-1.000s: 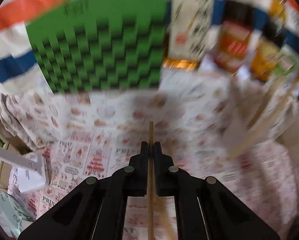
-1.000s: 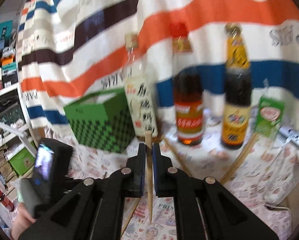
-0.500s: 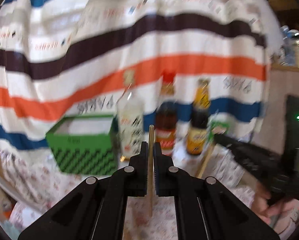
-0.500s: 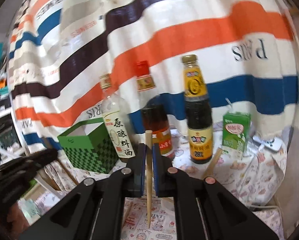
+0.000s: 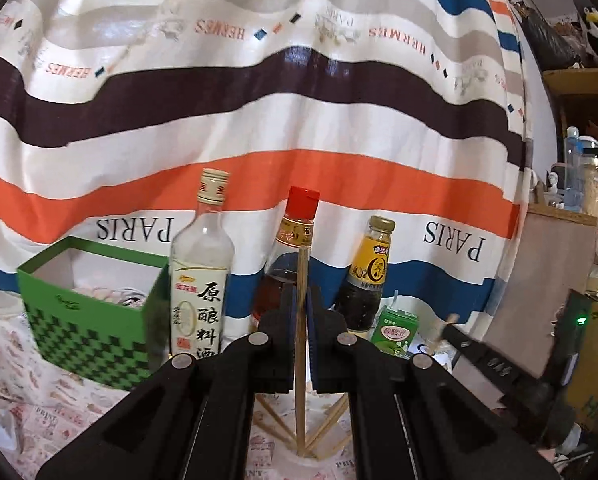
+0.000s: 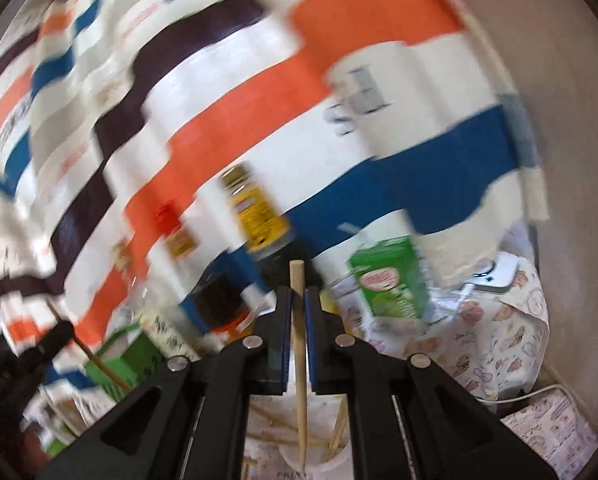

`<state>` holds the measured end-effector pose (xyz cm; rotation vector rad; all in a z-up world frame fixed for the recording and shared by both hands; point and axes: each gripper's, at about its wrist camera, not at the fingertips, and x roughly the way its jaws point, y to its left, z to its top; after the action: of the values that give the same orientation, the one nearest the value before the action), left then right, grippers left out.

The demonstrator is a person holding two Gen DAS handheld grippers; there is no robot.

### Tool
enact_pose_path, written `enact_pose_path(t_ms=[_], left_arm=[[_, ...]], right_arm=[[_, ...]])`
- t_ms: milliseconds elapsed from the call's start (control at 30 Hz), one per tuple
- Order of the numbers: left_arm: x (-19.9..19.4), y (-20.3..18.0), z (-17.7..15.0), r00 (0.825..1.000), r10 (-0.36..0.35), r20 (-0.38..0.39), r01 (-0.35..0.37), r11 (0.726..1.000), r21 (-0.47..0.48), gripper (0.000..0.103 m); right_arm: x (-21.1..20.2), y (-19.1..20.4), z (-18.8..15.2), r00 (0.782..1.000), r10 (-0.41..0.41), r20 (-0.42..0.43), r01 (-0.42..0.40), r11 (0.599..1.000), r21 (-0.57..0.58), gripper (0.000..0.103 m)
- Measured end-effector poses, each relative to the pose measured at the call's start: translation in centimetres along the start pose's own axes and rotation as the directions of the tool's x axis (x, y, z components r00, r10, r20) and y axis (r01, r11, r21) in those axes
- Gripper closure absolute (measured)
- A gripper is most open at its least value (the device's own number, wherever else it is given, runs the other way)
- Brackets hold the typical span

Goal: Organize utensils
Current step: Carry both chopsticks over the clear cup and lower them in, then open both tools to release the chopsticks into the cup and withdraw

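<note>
My left gripper (image 5: 301, 296) is shut on a wooden chopstick (image 5: 301, 344) held upright, its lower tip among several chopsticks standing in a white cup (image 5: 319, 450) below. My right gripper (image 6: 298, 296) is shut on another chopstick (image 6: 299, 364), its point down over the same white cup (image 6: 319, 458) with chopsticks in it. The right gripper also shows in the left wrist view (image 5: 479, 354) at the right, and the left gripper shows blurred in the right wrist view (image 6: 55, 338) at the left.
On the printed tablecloth (image 5: 43, 412) stand a green checkered box (image 5: 91, 312), a clear cooking-wine bottle (image 5: 201, 276), a red-capped bottle (image 5: 289, 264), a dark sauce bottle (image 5: 369, 276) and a green drink carton (image 5: 395, 334). A striped cloth (image 5: 259, 100) hangs behind.
Both grippers have tilted and shifted, each keeping its chopstick. The chopstick tips now hang over the white cup. The right wrist view has swung right and blurred.
</note>
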<state>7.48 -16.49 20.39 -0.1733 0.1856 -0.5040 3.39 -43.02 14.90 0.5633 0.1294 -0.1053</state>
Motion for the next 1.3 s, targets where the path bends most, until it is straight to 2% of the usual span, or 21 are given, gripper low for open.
enact_pose_path(t_ms=[133,267,500,567,667,767,867,967,1033,1100,1133,1300], left_arm=[[2.7,0.1,-1.5,1.0,0.005,-0.029,-0.005,1.0,-0.014,0.099],[4.6,1.2,-3.7,0.998,-0.026,-0.058,0.023,0.998,-0.059,0.099],[7.2,1.7,-7.0,0.985,-0.007,-0.172,0.005,1.0,-0.015,0.099],[7.9,1.8,-8.0,0.967,-0.061,-0.246,0.06,0.998,-0.011,0.099],[8.1,1.7,-9.4,0.958,-0.051,-0.284,0.059,0.998,0.021,0.099],[8.0,1.4,-10.2,0.958,-0.009,-0.286,0.032,0.997,0.074,0.097],[8.0,1.3,-10.0,0.959,0.014,-0.284,0.011,0.996,0.089,0.097],[8.1,1.3,-9.4,0.962,0.071,-0.263,-0.043,0.993,0.114,0.095],[7.9,1.5,-9.0,0.962,0.147,-0.229,-0.115,0.982,0.147,0.073],[7.2,1.7,-8.8,0.967,0.158,-0.2,-0.127,0.979,0.162,0.068],[6.8,1.9,-8.7,0.967,0.168,-0.19,-0.136,0.976,0.171,0.068],[4.7,2.8,-8.0,0.968,0.195,-0.159,-0.163,0.967,0.194,0.06]], right_arm=[[-0.4,-2.6,0.9,0.998,-0.015,0.055,0.009,0.995,0.101,0.097],[0.5,-3.4,1.0,0.999,-0.029,0.03,0.025,0.993,0.119,0.097],[3.4,-2.6,-0.1,0.991,-0.068,-0.116,0.074,0.996,0.052,0.097],[4.2,-2.4,-0.6,0.982,-0.092,-0.164,0.098,0.995,0.032,0.097],[5.6,-2.3,-1.5,0.967,-0.086,-0.24,0.095,0.995,0.027,0.097],[6.4,-1.9,-2.2,0.952,-0.088,-0.294,0.091,0.996,-0.004,0.097],[7.0,-1.3,-2.8,0.936,-0.097,-0.338,0.089,0.995,-0.039,0.096],[7.6,-1.1,-3.3,0.915,-0.13,-0.382,0.111,0.991,-0.072,0.095],[7.9,-0.9,-3.6,0.903,-0.156,-0.401,0.124,0.987,-0.103,0.094],[7.9,-0.7,-3.7,0.896,-0.162,-0.413,0.122,0.985,-0.12,0.082],[7.8,-0.5,-3.7,0.896,-0.156,-0.417,0.115,0.986,-0.122,0.072],[6.5,1.8,-3.6,0.907,-0.15,-0.394,0.082,0.979,-0.186,0.066]])
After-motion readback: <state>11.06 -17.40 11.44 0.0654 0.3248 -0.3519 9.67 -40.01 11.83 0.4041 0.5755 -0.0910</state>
